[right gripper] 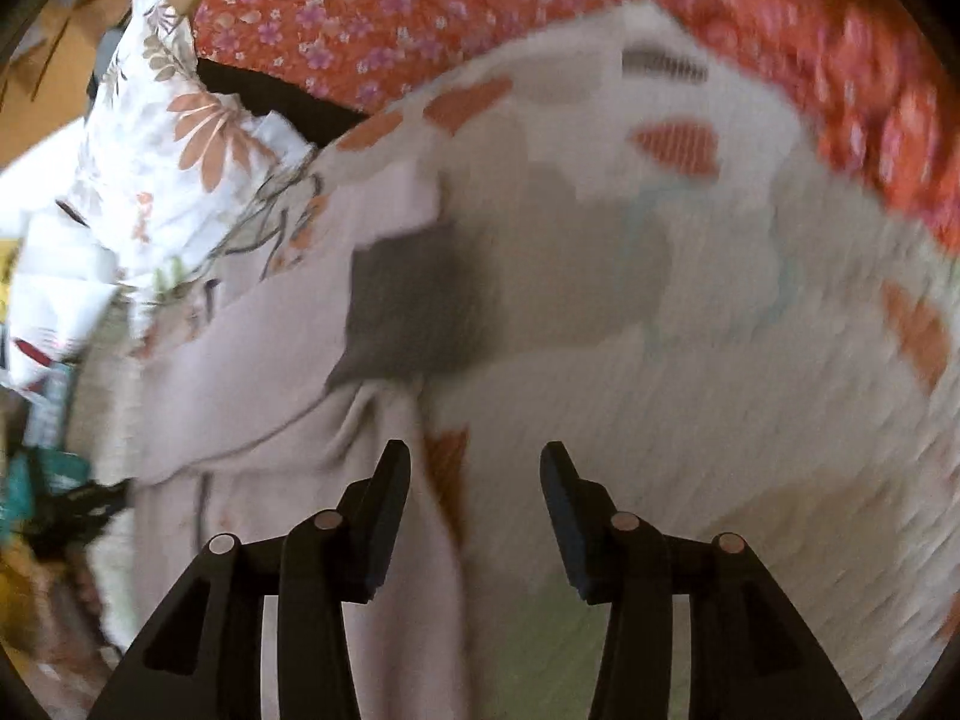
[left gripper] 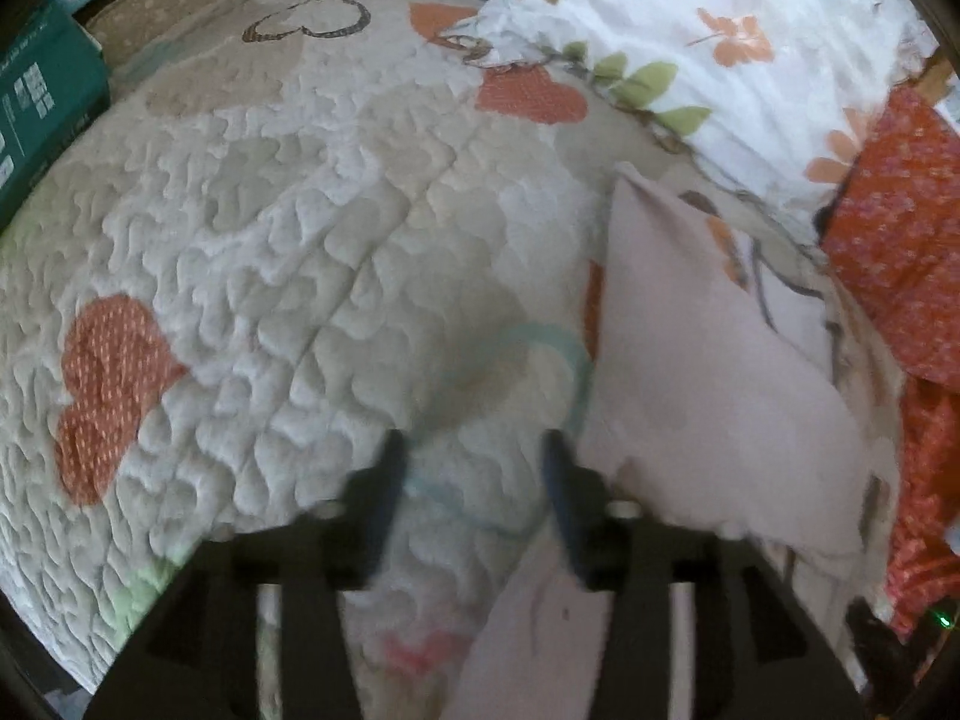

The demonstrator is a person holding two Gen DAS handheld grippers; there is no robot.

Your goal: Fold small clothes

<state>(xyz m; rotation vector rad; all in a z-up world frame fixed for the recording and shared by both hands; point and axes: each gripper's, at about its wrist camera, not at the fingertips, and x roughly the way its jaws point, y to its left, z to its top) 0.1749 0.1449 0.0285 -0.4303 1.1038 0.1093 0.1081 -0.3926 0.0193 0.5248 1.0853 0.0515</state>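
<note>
left gripper point(left gripper: 474, 450) half open, nothing held; pale pink garment point(left gripper: 708, 372) at 3 o'clock on the quilt point(left gripper: 270, 252). right gripper point(right gripper: 474, 462) half open, empty, garment at 9. we should pinch one edge each, pull flat.

Soft daylight, heavy motion blur, fisheye-warped edges.
</note>
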